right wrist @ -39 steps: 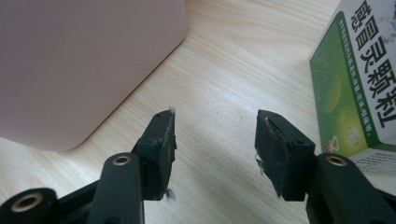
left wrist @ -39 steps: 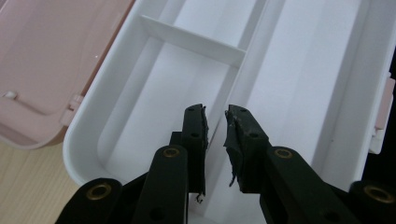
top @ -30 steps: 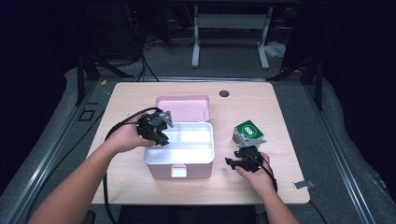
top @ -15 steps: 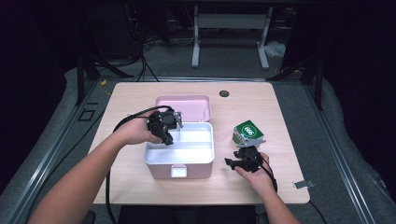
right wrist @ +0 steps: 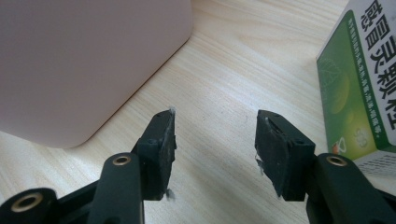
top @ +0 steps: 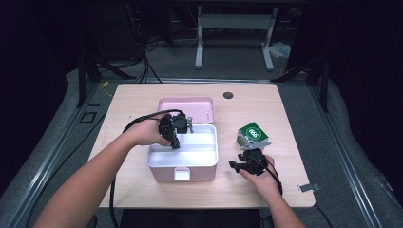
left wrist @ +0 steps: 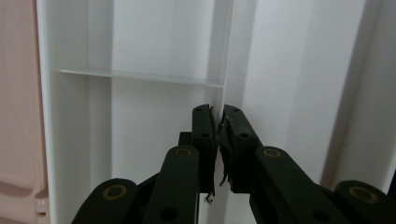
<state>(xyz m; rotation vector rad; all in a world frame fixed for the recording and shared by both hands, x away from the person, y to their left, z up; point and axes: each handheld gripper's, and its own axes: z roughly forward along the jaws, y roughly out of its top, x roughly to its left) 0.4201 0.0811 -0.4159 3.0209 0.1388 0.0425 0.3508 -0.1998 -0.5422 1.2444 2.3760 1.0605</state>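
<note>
The left tongs (left wrist: 218, 122) are clamped on the thin white divider (left wrist: 223, 60) inside the pink box (top: 183, 164), the black jaws pressed together on its upper edge in the left gripper view. Compared with a second ago, these tongs have been carried from the box's left rim inward and towards its back — in the high view they now sit over the far part of the white interior, just in front of the pink lid (top: 186, 107) lying behind the box. The white insert is therefore judged to be gripped and about to be lifted or shifted, though no lift can be confirmed yet. The right tongs (right wrist: 214, 140) have not been moved: they are held open just above the table (right wrist: 243, 70), with nothing between the jaws, between the box's rounded corner and the green medicine carton (top: 253, 134) — which stands untouched near the box's right side.
</note>
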